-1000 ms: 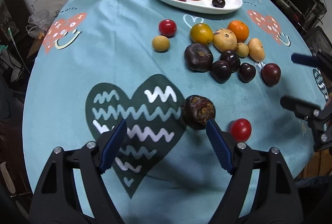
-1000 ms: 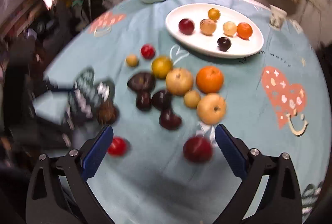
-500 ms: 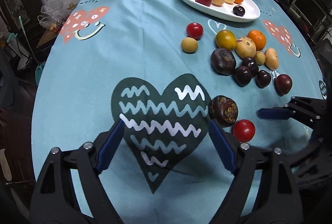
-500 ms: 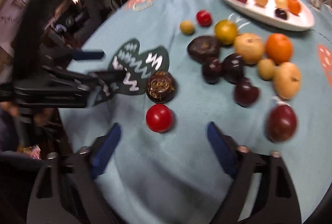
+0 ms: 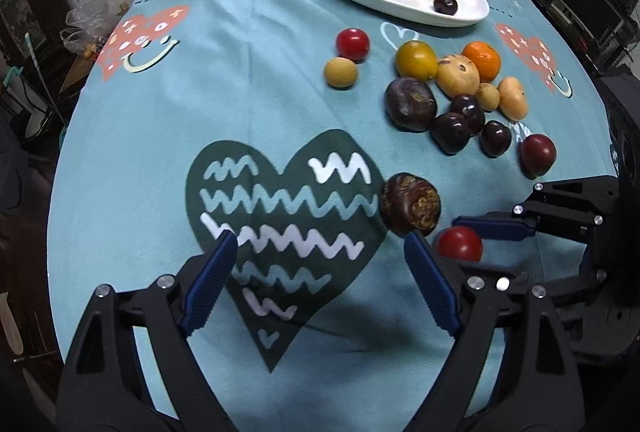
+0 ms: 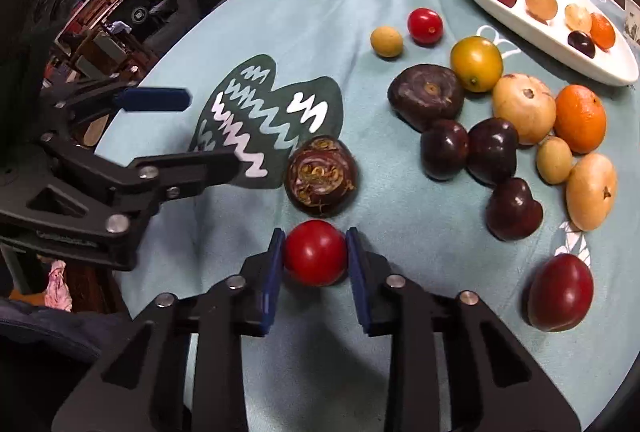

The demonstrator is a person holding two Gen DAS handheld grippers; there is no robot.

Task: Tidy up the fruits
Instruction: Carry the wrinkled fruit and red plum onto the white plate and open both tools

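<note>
The right gripper [image 6: 315, 252] has just been closing its jaws, and they now sit tight against both sides of the small red tomato [image 6: 315, 252] at the near edge of the table [image 6: 224, 32]; a second ago those jaws stood wide apart over another part of the cloth, with the tomato off to the left of them. The tomato rests on the blue cloth, just in front of the ridged dark-brown fruit [image 6: 322, 176], so the grip looks made but the lift not yet begun. The left gripper [image 5: 320, 272] hovers over the dark heart print with its jaws spread wide and nothing between them; its right finger stands just beside the ridged fruit, near the tomato seen from that side [image 5: 459, 243]. The white oval plate [image 6: 500, 12] at the far side already carries six small fruits, while a cluster of dark, yellow and orange fruits lies loose between it and the grippers. I judge the sorting to be early on: this tomato is next for the plate, and the carry must pass over or around the cluster without knocking it.
</note>
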